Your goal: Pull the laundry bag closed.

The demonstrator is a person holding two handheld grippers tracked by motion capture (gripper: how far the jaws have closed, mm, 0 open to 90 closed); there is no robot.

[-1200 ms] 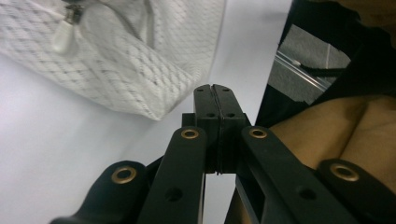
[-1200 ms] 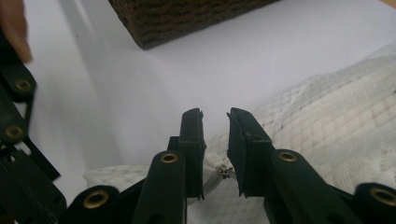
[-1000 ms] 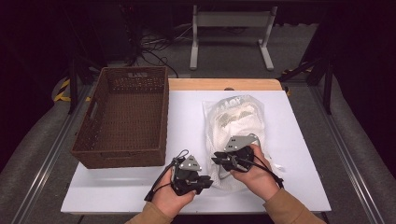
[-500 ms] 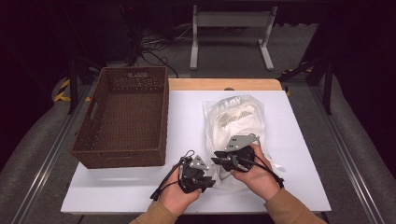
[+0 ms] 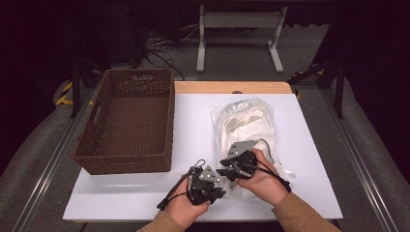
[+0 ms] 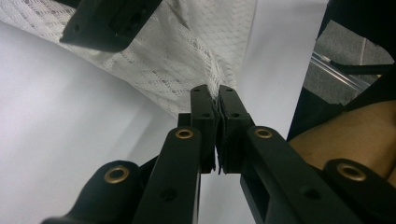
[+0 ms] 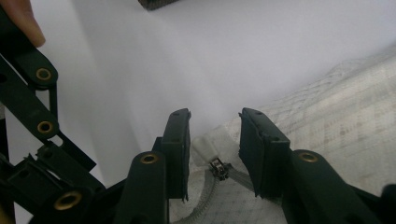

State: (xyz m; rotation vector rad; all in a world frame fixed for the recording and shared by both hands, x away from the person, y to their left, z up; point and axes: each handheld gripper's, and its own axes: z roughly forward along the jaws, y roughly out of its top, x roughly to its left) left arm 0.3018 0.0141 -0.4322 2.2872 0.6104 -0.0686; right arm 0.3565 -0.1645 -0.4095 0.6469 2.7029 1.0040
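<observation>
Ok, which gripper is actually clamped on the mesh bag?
The left gripper: jaws shut, pinching the mesh bag. The right gripper has been opening, astride the zipper pull.

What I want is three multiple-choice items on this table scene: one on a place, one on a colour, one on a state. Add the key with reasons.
1. Where does the wicker basket stand?
A. On the table, left of the mesh bag
B. On top of the mesh bag
C. On the floor

2. What colour is the mesh bag?
A. Brown
B. White
C. Blue

3. How is the left gripper?
A. Wide open above the basket
B. Shut on the mesh bag's edge
C. Lying unheld on the table

Key:
1 A: the high view shows the basket on the white table's left part, apart from the bag.
2 B: its netting is white in all three views.
3 B: the left gripper view shows the jaws together with white mesh pinched between them.
</observation>
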